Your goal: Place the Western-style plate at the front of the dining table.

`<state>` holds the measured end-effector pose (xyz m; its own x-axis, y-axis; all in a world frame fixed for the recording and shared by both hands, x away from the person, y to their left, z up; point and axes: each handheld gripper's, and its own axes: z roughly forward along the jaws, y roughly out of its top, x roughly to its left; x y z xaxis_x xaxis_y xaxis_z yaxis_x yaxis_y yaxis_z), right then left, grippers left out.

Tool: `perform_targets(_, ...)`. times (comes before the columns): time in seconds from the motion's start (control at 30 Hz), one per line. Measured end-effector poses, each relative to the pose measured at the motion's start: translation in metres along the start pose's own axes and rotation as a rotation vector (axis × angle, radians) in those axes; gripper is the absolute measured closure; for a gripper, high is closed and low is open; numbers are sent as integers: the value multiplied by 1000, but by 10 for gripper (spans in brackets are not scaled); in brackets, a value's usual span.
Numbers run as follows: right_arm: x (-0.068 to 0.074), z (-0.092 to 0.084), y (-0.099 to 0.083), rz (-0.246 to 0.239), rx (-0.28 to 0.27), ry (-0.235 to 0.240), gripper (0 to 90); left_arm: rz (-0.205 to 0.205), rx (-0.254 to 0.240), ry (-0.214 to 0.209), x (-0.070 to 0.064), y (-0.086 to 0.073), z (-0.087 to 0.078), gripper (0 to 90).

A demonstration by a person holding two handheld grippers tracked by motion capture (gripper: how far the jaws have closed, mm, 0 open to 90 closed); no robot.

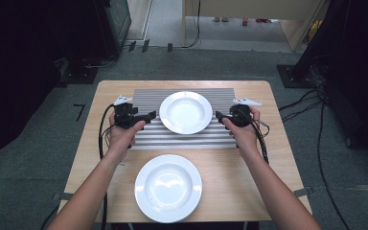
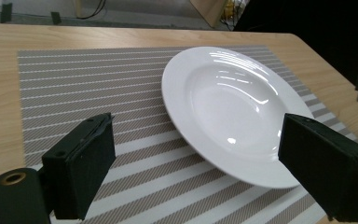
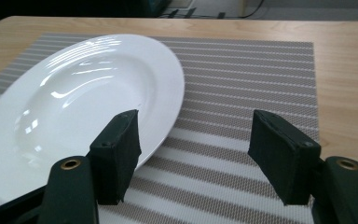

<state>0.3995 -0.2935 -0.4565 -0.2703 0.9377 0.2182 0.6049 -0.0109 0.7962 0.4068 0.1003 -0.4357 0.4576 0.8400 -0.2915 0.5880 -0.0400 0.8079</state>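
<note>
A white deep plate (image 1: 186, 112) lies on a grey-and-white striped placemat (image 1: 146, 138) at the middle of the wooden table. My left gripper (image 1: 148, 117) hovers just left of its rim, open and empty. My right gripper (image 1: 219, 116) hovers just right of the rim, also open and empty. In the left gripper view the plate (image 2: 233, 107) lies ahead to the right between the spread jaws, over the placemat (image 2: 88, 88). In the right gripper view the plate (image 3: 84, 98) lies to the left, its rim behind the left jaw, with the placemat (image 3: 242, 79) beyond.
A second white deep plate (image 1: 168, 187) sits on the bare wood (image 1: 268, 167) near the front edge, between the person's forearms. Cables trail from both grippers over the table sides. Dark equipment and more cables stand on the floor around the table.
</note>
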Motion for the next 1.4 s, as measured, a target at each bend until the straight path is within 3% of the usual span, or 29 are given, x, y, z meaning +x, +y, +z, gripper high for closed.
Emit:
perform_targets(0.07, 1, -8, -4, -2, -8, 36, 324, 0, -5, -5, 0, -3, -9, 102)
perform_targets(0.23, 3, -27, -12, -35, -20, 73, 299, 8, -25, -2, 0, -11, -30, 99)
perform_targets(0.37, 4, -41, -17, -64, -33, 75, 296, 21, -36, 3, 0, -18, -45, 99)
perform_targets(0.77, -7, -79, -36, -62, -72, 77, 292, 14, -48, -2, -7, -51, -75, 99)
perform_targets(0.97, -16, -94, -50, -71, -81, 72, 284, 1, -30, 14, -2, -69, -91, 99)
perform_targets(1.07, -23, -103, -60, -53, -81, 100, 276, -27, -45, 25, 5, -77, -100, 99)
perform_targets(1.23, -36, -119, -75, -31, -88, 92, 269, -68, -54, 50, 15, -92, -115, 99)
perform_targets(1.4, -47, -136, -89, -32, -102, 95, 260, -75, -51, 69, 18, -106, -126, 99)
